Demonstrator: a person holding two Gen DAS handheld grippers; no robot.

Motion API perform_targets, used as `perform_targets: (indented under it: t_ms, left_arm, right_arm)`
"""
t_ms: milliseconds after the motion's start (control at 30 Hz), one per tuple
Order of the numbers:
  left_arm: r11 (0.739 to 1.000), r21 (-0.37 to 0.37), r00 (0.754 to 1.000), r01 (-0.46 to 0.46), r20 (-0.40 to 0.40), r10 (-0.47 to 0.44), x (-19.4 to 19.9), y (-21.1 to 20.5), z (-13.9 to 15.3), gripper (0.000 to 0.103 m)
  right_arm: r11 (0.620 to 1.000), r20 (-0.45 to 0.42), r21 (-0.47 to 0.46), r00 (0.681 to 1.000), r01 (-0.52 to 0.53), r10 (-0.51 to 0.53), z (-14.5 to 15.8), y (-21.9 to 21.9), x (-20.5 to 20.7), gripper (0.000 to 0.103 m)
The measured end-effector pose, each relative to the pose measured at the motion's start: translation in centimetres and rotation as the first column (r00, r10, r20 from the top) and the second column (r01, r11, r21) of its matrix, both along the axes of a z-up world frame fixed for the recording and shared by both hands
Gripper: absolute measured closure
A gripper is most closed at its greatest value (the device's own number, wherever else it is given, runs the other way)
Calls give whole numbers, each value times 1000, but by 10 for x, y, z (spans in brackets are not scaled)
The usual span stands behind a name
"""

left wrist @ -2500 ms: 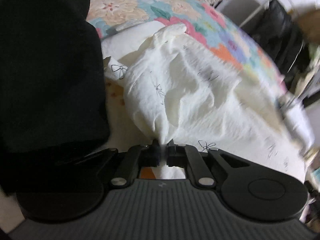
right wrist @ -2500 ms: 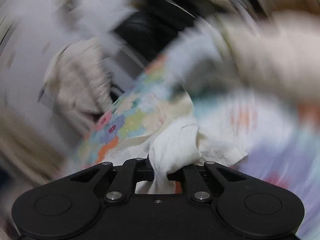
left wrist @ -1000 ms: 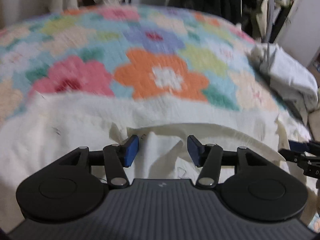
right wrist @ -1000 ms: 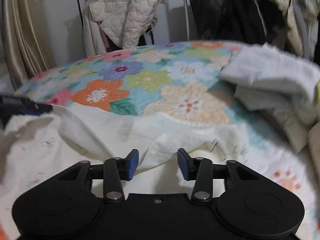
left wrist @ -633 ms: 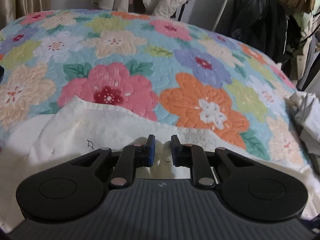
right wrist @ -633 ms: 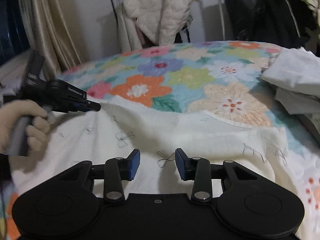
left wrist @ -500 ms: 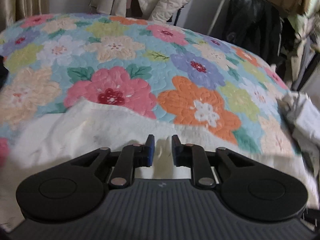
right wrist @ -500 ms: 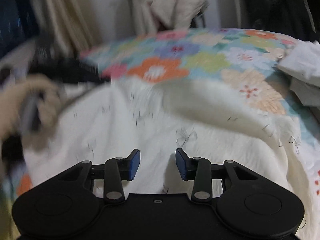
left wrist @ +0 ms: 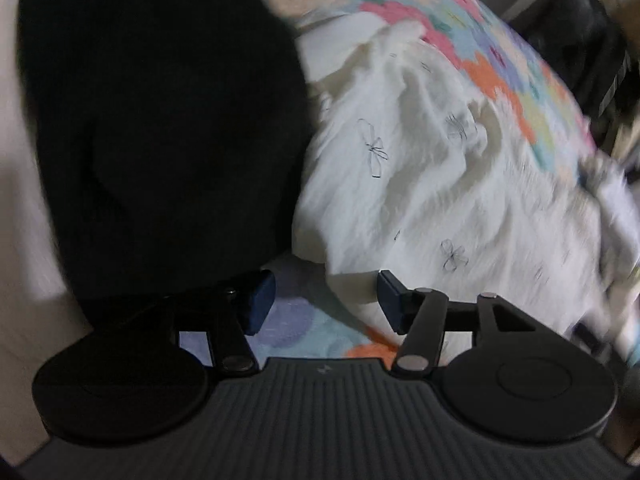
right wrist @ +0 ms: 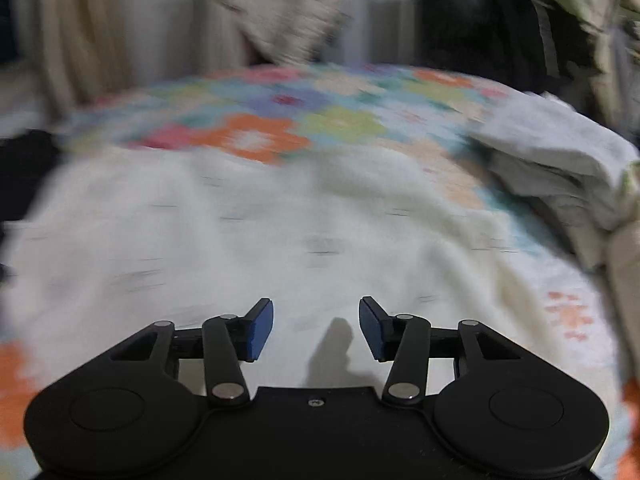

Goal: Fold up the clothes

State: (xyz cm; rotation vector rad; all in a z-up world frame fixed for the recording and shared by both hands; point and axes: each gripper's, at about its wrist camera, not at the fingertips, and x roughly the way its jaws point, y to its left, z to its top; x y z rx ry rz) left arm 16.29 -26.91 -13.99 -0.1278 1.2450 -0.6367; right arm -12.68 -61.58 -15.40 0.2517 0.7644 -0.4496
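Observation:
A cream garment (left wrist: 420,184) with small black bow prints lies rumpled on the flowered quilt (left wrist: 500,68). In the left wrist view its near corner hangs just beyond my left gripper (left wrist: 326,300), whose jaws are opening; no cloth is pressed between the blue pads. In the right wrist view the same cream garment (right wrist: 260,232) spreads flat across the bed, blurred by motion. My right gripper (right wrist: 316,328) hovers over its near part with jaws opening and nothing between them.
A large black mass of cloth (left wrist: 160,128) fills the left of the left wrist view. A stack of folded pale clothes (right wrist: 560,168) sits at the right of the bed. Jackets and dark clothes (right wrist: 500,28) hang behind the bed.
My left gripper swung and rolled from the garment's far edge to its near corner by the black cloth, and its jaws widened. My right gripper slid across the garment and opened a little more.

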Motion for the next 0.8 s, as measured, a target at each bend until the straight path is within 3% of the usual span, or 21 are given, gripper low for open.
perform_targets:
  t_ms: [100, 167, 267, 367, 467, 567, 633, 700, 767, 800]
  left_arm:
    - [993, -95, 996, -73, -49, 69, 4, 4, -16, 47]
    - [993, -94, 997, -76, -4, 76, 3, -7, -20, 49]
    - [996, -92, 996, 8, 89, 0, -6, -30, -18, 95]
    - [993, -115, 989, 40, 146, -23, -14, -48, -12, 97]
    - [980, -140, 947, 137, 309, -89, -32, -73, 13, 97]
    - [937, -180, 884, 299, 422, -201, -51, -113, 42, 97]
    - [881, -213, 848, 422, 436, -301, -64, -151, 58, 97]
    - [777, -244, 772, 580, 469, -429, -91, -192, 72, 97]
    - [626, -178, 616, 759, 510, -601, -136, -235, 81, 97]
    - [540, -134, 524, 831, 517, -677, -160, -256, 83, 97]
  right_arm:
    - [992, 16, 25, 992, -122, 122, -2, 37, -5, 43]
    - [987, -17, 30, 988, -155, 156, -15, 49, -1, 42]
    - [987, -57, 10, 985, -160, 160, -34, 57, 5, 40]
    - [990, -44, 37, 989, -139, 141, -23, 55, 6, 40]
    - [992, -1, 79, 995, -100, 101, -16, 45, -8, 40]
    - [991, 38, 129, 999, -20, 16, -8, 31, -30, 40]
    - [986, 60, 160, 997, 47, -57, -4, 18, -46, 40]
    - [978, 70, 177, 989, 114, -128, 0, 8, -66, 39]
    - [970, 73, 173, 980, 170, -185, 5, -1, -86, 39]
    - [967, 75, 167, 975, 194, -209, 7, -5, -95, 39]
